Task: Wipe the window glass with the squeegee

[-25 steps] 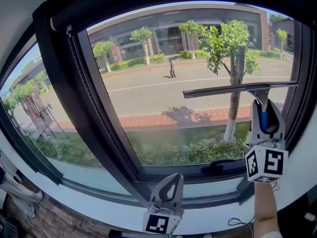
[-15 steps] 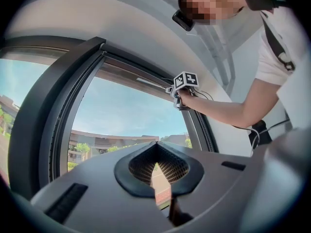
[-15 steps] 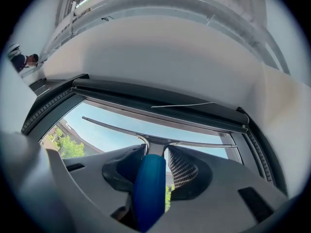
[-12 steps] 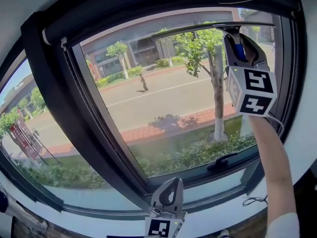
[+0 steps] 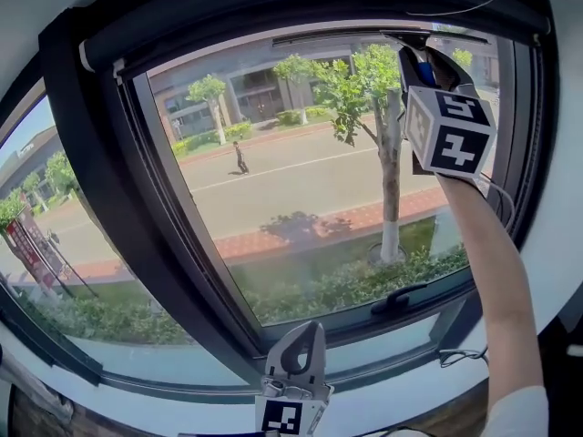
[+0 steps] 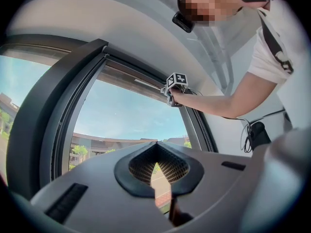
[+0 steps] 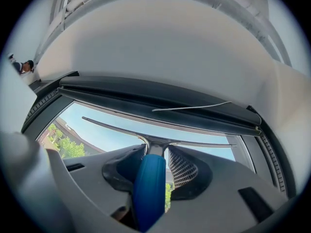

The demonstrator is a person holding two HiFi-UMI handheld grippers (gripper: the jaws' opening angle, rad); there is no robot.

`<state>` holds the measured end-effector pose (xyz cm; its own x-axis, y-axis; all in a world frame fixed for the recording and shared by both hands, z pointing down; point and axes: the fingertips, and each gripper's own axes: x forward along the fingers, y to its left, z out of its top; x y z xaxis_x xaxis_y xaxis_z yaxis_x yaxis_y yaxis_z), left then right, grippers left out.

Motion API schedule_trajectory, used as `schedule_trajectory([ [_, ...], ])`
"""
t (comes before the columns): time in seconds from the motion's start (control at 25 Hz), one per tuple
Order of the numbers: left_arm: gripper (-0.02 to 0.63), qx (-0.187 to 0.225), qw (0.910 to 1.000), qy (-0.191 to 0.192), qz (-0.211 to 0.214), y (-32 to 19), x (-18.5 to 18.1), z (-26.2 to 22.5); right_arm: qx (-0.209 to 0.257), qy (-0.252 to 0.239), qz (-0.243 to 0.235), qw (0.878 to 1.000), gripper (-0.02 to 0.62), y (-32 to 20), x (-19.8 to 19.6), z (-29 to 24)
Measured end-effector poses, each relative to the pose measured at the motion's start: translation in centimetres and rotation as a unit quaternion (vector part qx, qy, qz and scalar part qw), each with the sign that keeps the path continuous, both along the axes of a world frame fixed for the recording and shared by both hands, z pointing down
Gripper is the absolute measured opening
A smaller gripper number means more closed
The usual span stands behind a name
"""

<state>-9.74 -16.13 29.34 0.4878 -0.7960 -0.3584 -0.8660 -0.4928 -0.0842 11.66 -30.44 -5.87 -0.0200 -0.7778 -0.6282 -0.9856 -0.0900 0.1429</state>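
Observation:
The squeegee [image 5: 364,36] has a thin metal blade and a blue handle [image 7: 149,188]. Its blade lies across the top of the window glass [image 5: 301,198], just under the upper frame. My right gripper [image 5: 421,57] is raised high at the upper right and is shut on that handle. The right gripper view has the blade [image 7: 155,132] running level below the dark top frame [image 7: 160,98]. My left gripper [image 5: 310,328] hangs low by the sill, shut and empty. In the left gripper view its jaws [image 6: 156,144] meet with nothing between them.
A thick dark mullion [image 5: 173,235] slants across the left of the pane. A black window handle [image 5: 401,296] sits on the lower frame. A cable [image 5: 460,355] lies on the white sill at the right. The person's arm [image 5: 487,271] reaches up along the right frame.
My right gripper has carried the squeegee from the middle of the pane up to its top edge. The left gripper has stayed low by the sill.

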Motion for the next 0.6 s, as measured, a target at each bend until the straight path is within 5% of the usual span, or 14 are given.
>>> schedule_trajectory([
  [0.12, 0.002, 0.014, 0.9996, -0.023, 0.003, -0.2, 0.4, -0.1, -0.004, 0.007, -0.002, 1.0, 0.149, -0.4, -0.3, -0.4],
  [0.6, 0.002, 0.008, 0.9998, -0.015, -0.008, -0.8, 0.7, 0.5, -0.03, 0.015, -0.017, 0.999, 0.149, -2.2, -1.4, 0.4],
])
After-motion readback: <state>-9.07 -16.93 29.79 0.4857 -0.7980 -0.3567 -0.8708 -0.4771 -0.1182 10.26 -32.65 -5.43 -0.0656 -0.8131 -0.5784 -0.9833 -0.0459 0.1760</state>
